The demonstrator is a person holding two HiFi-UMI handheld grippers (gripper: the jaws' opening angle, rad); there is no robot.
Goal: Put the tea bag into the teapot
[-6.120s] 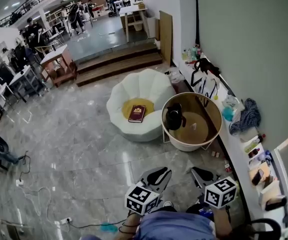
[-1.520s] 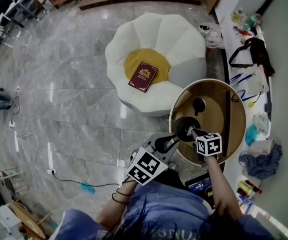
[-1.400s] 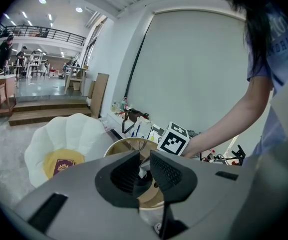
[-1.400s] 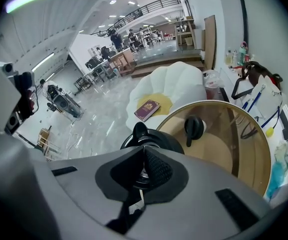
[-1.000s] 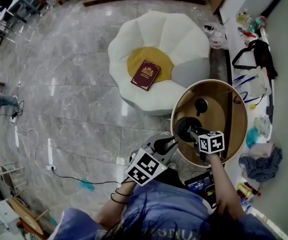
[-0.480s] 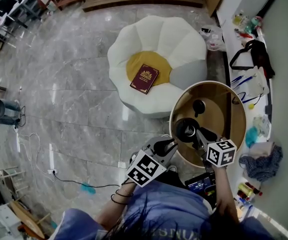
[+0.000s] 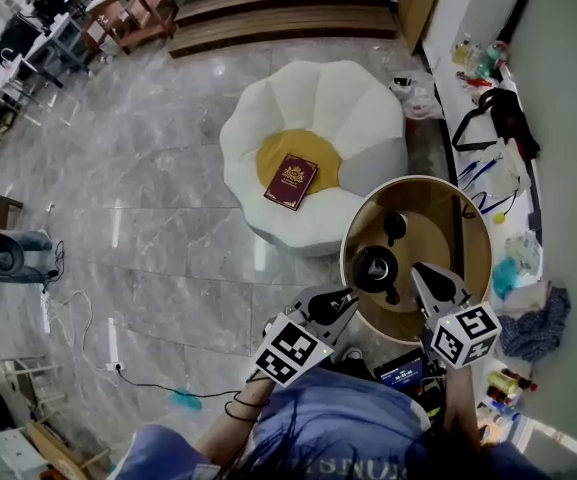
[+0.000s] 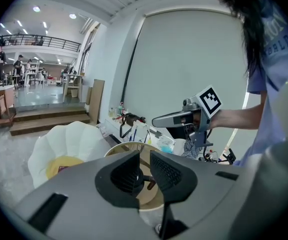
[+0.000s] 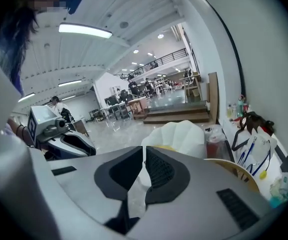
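The round desk (image 7: 430,226) has a raised rim. The teapot (image 7: 376,268) stands open-topped close to its near left edge. Its lid (image 7: 395,223) lies further in, apart from the pot, and the middle and right of the desk are bare.

The tea bag is on neither the desk nor a tool. A pale spot in the teapot's mouth may be it, but the head view is too small to be sure.

The right tool (image 9: 144,152) hangs above the near part of the desk, just right of the teapot and not touching it. Its jaws are closing and almost together, and only the seat and floor show through the thin gap.

The left tool (image 8: 143,157) is outside the rim on the near left, over the floor (image 7: 168,198). Its jaws are slightly apart and empty, and the teapot shows past them.

A white seat (image 7: 358,98) with a book (image 7: 291,181) crowds the desk's far left edge. A cluttered ledge (image 7: 480,153) runs close along the right. Open room lies left, over the floor.
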